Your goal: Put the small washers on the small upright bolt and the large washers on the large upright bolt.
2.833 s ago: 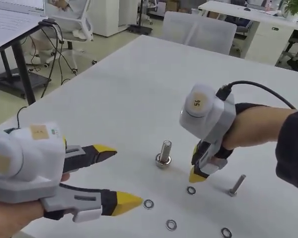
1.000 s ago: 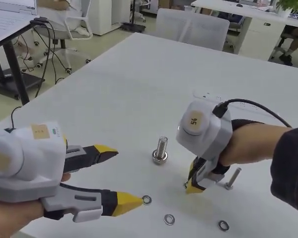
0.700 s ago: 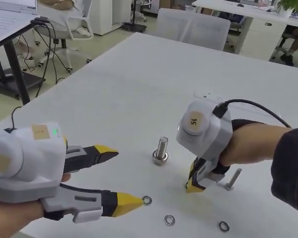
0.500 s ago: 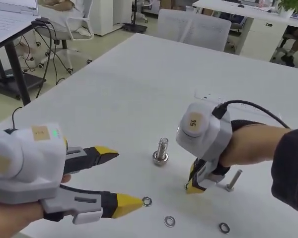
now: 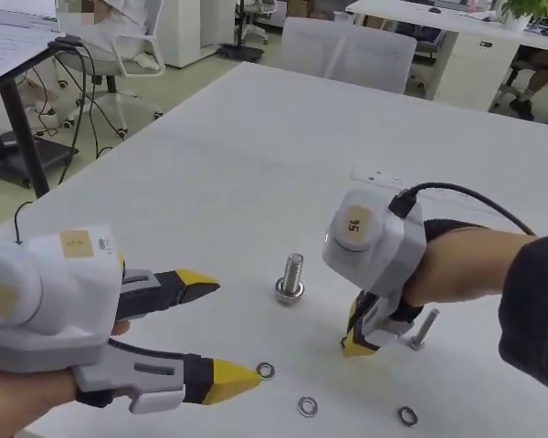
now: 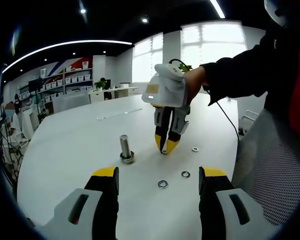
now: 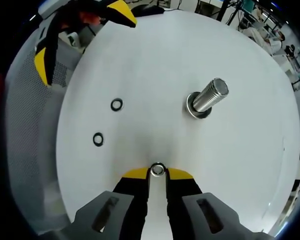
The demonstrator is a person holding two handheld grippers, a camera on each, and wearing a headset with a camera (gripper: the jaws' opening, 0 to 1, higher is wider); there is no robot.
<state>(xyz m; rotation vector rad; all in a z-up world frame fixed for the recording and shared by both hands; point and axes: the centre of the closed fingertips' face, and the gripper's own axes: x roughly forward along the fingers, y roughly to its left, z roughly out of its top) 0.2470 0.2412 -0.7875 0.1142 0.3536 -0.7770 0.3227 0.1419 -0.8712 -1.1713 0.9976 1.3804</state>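
Right hand-held gripper [image 7: 158, 174] pinches small washer [image 7: 157, 169] (tips at table [image 7: 140, 60]) | left hand-held gripper [image 6: 159, 172] spread wide

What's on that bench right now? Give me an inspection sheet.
Surface: white table.
Job's things: large bolt upright; small bolt beside right gripper; three loose washers.
Clutter: white strip on the far side.
Grippers: left gripper open, hovering; right gripper tips at table, closed on a washer.
Cables: black cable from right gripper.
Surroundings: office chair, desks.
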